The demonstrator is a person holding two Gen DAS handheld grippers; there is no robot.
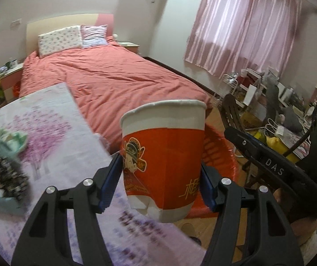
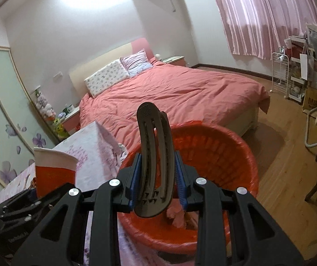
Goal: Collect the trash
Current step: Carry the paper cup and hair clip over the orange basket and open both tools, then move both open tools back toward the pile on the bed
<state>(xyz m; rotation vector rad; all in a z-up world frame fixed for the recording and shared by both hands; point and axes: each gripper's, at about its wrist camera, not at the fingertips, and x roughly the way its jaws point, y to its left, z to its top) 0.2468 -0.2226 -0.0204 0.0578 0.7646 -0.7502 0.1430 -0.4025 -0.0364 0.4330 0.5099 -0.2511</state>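
The left gripper (image 1: 161, 179) is clamped on a red-and-white paper cup (image 1: 163, 155), its blue pads (image 1: 110, 184) pressed to the cup's sides; the cup is upright, held in the air off the table edge, beside the red bin (image 1: 220, 153). The right gripper (image 2: 156, 179) pinches a dark curved hair clip (image 2: 153, 155), standing nearly upright directly over the bin (image 2: 225, 155), above its open mouth. Inside the bin lies some pink crumpled stuff. The table (image 1: 54, 119), with a floral cloth, touches the bin's left side; on it, well away from the bin, sit blurred wrappers (image 1: 5, 155). Beyond the bin stretches a bed (image 2: 180, 93) with a pink cover.
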